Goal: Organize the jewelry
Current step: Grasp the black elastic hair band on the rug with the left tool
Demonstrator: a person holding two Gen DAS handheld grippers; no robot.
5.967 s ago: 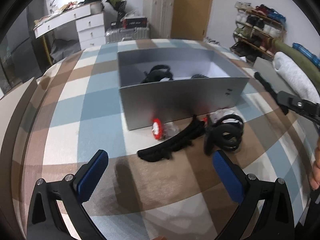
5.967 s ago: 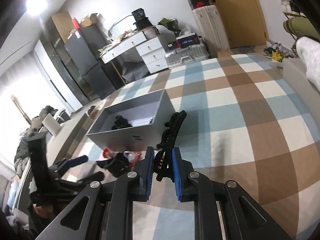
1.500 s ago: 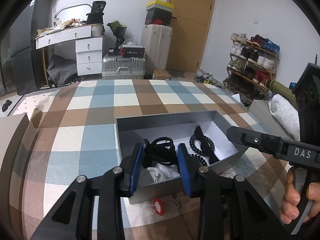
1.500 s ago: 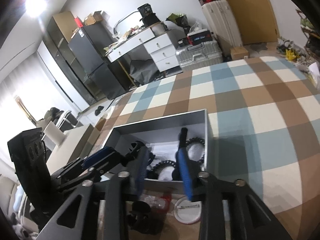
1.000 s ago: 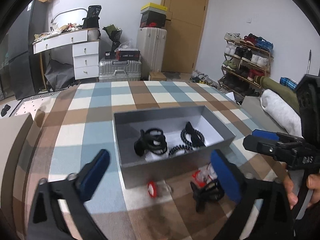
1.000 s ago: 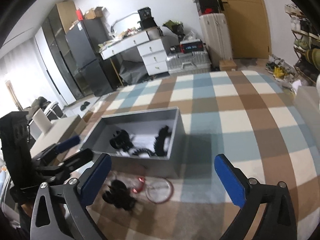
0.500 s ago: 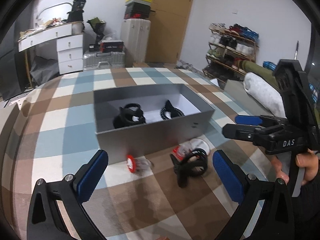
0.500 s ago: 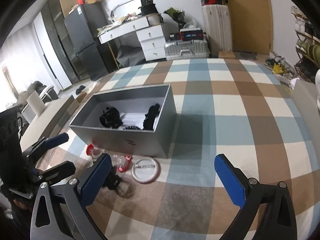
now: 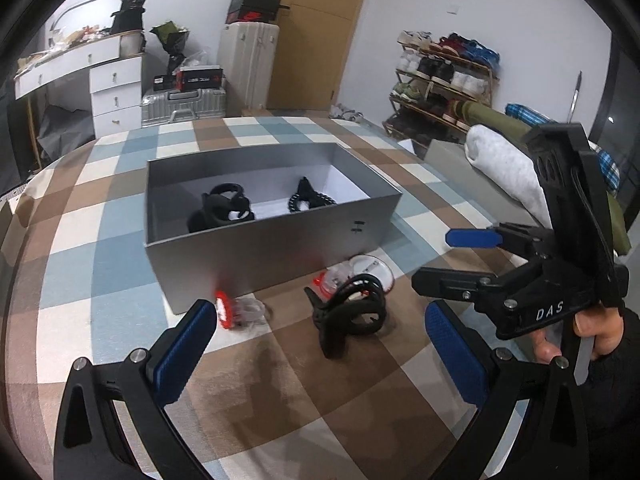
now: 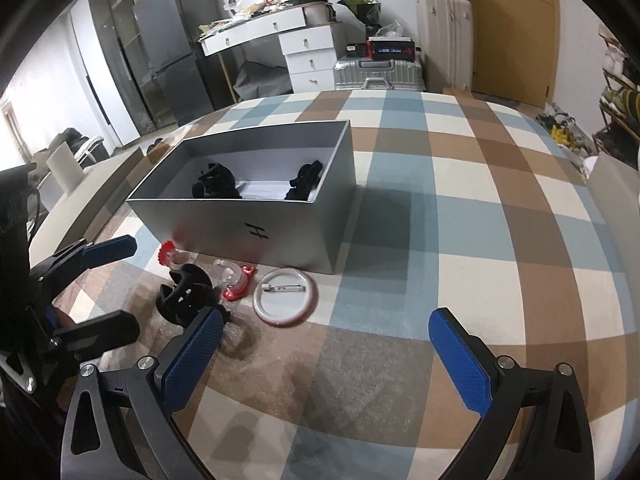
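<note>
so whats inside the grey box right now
The grey box holds two black pieces on its white floor: a looped hair clip on the left and a beaded piece on the right. The near wall hides the front strip of the floor, so anything lying there cannot be seen.

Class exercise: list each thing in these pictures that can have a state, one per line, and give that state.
Left claw: open, holding nothing.
Right claw: open, holding nothing.
Grey box: lidless, two black pieces inside.
Black hair clip: outside the box, on the cloth.
Round pin badge: face down, pin showing.
</note>
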